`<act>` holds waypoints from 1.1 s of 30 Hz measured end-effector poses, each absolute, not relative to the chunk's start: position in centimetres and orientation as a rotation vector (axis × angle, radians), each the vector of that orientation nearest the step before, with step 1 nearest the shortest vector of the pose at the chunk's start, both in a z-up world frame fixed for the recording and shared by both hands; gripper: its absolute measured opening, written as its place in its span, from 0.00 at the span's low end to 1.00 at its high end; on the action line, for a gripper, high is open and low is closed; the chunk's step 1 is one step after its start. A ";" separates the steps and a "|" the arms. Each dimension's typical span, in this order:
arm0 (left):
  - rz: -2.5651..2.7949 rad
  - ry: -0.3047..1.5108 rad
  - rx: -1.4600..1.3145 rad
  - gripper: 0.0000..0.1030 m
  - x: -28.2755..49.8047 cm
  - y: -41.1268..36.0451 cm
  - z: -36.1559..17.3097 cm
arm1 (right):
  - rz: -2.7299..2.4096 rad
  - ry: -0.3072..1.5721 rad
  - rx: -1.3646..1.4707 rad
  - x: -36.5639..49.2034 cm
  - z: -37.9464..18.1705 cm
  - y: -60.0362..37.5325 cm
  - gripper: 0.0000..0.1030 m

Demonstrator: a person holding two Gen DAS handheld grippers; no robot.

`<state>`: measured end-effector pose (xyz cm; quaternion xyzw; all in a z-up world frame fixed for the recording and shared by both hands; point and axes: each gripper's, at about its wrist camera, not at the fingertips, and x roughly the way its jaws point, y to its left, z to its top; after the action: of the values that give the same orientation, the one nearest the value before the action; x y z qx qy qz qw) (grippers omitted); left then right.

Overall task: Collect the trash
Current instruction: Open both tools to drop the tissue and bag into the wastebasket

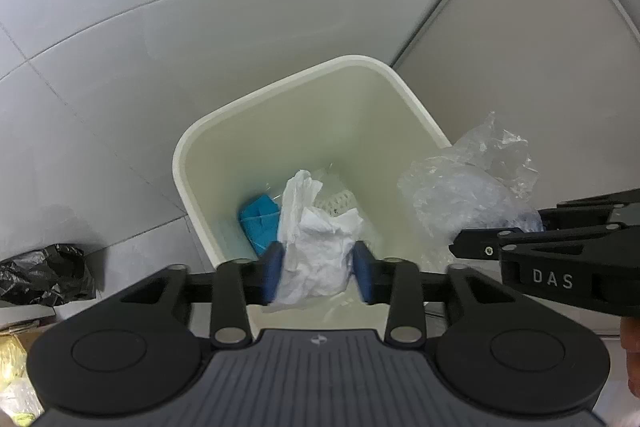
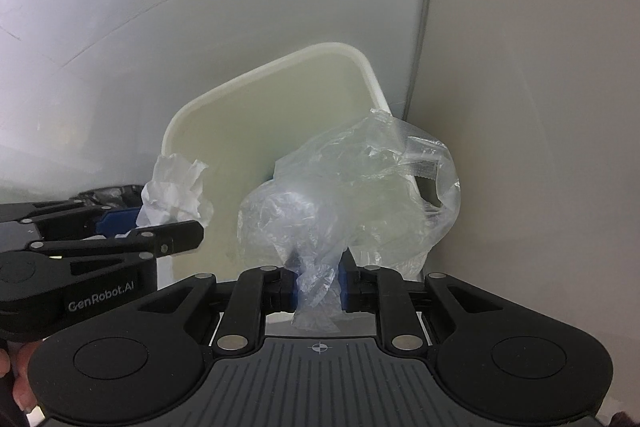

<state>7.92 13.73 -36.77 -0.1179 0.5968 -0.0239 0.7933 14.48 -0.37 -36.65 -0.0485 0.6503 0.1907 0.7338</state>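
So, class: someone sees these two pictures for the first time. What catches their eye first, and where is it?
Probably the cream bin in the middle, open-topped, with a blue scrap at its bottom. Over its near edge the left gripper has crumpled white paper between its blue fingers. To the right, the right gripper pinches a puffy clear plastic bag above the rim.
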 end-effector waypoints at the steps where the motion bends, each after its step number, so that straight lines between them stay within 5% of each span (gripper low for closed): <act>1: -0.054 1.277 -0.251 0.45 7.8 13.6 -36.7 | 0.419 1.430 -0.110 14.5 -36.3 -0.2 0.17; 5: -0.058 1.261 -0.244 0.58 7.1 13.4 -36.2 | 0.416 1.432 -0.106 14.1 -36.0 -0.2 0.19; 14: -0.046 1.254 -0.234 0.70 6.2 13.4 -35.0 | 0.420 1.434 -0.057 14.8 -36.1 -0.2 0.21; 18: -0.048 1.257 -0.226 0.78 5.8 13.2 -34.7 | 0.416 1.435 0.016 15.0 -36.1 -0.8 0.59; 33: -0.053 1.264 -0.177 0.92 5.6 12.5 -33.6 | 0.456 1.417 0.065 14.6 -33.2 -2.1 0.76</act>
<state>5.64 12.46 -33.62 -0.0826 0.5899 -0.0248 0.8029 14.63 -2.09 -33.22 0.0294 0.6447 0.2075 0.7352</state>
